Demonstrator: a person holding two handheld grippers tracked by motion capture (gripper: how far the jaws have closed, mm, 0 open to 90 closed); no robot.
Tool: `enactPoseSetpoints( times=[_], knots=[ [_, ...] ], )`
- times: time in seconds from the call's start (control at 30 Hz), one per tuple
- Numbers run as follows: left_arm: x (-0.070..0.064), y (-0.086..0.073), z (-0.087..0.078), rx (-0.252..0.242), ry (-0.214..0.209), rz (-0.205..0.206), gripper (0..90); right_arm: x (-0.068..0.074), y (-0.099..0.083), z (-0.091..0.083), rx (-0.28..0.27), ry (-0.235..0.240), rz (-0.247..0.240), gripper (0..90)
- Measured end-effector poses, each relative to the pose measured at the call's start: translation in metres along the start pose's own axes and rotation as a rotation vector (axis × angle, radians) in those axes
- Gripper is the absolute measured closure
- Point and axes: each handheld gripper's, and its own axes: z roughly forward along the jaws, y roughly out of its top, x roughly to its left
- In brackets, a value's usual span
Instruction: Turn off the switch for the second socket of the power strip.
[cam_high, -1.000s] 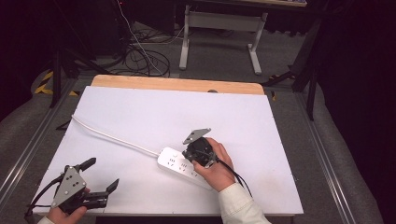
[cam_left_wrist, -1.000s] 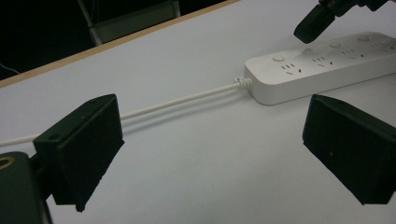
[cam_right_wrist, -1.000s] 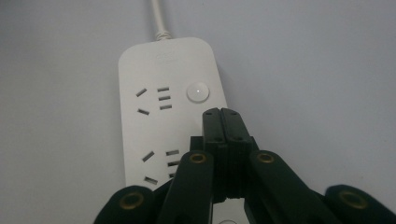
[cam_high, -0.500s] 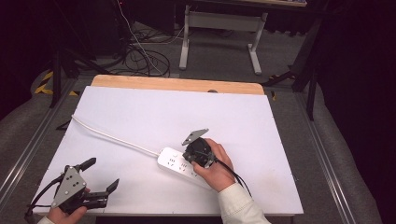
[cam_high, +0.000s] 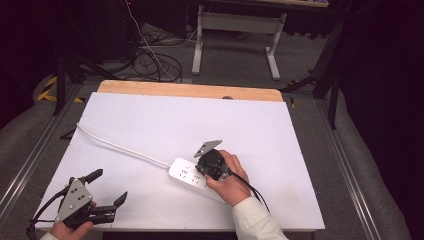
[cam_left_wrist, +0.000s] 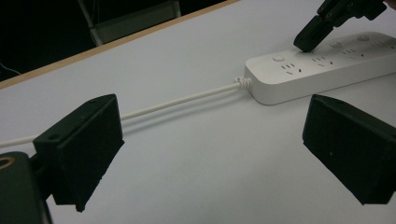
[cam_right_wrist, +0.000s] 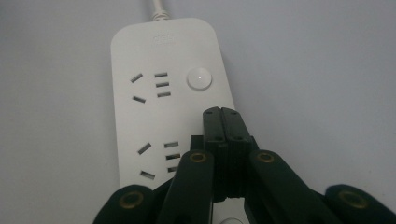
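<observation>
My left gripper (cam_high: 107, 192) rests at the near left corner of the tabletop (cam_high: 150, 120), fingers (cam_left_wrist: 79, 149) released wide with nothing between them, just as it sat a second ago. The cord (cam_high: 120, 145) runs from the far left edge to the strip (cam_high: 187, 175), which lies near the middle, toward my side. My right gripper (cam_high: 202, 170) has edged a little lower and closer over the strip – fingers (cam_right_wrist: 223, 126) clenched together on nothing, tips on its top beside a round button (cam_right_wrist: 199, 78). I judge I am pressing a switch – the second along. Faint embossed writing by the cord end is too dim to read.
</observation>
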Motion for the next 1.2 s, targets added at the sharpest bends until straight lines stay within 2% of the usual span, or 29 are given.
enactPoseSetpoints(
  times=[0.33,0.63,0.8,0.93,1.03,1.1,1.13,1.2],
  knots=[
    [-0.0001,-0.0001,0.0001,0.001,0.002,0.0,5.6,0.0056,0.0002,0.0001,0.004,-0.038,-0.033,90.0],
    [0.0004,0.0,-0.0002,0.0,0.001,0.0,5.6,0.0061,-0.0026,0.0002,-0.015,-0.043,-0.008,90.0],
    [0.0001,0.0001,-0.0003,-0.002,0.006,0.0,5.6,0.0045,-0.0051,0.0002,-0.03,-0.028,0.017,90.0],
    [0.0001,0.0,0.0001,0.0,0.002,0.0,5.6,0.006,-0.0052,0.0008,-0.025,-0.039,0.011,90.0],
    [0.0,0.0001,0.0,0.0,0.002,0.001,5.6,0.0036,-0.0058,0.0007,-0.034,-0.02,0.033,90.0],
    [0.0001,0.0002,-0.0001,-0.001,0.002,-0.001,5.6,0.0038,-0.0065,0.0004,-0.046,-0.022,0.027,90.0],
    [0.0002,0.0003,0.0,-0.001,0.0,0.0,5.6,0.0042,-0.0064,-0.0018,-0.074,-0.014,0.035,90.0],
    [0.0002,0.0003,0.0005,0.001,-0.001,0.0,5.6,0.0052,-0.0067,-0.0014,-0.087,-0.03,0.018,90.0]
  ],
)
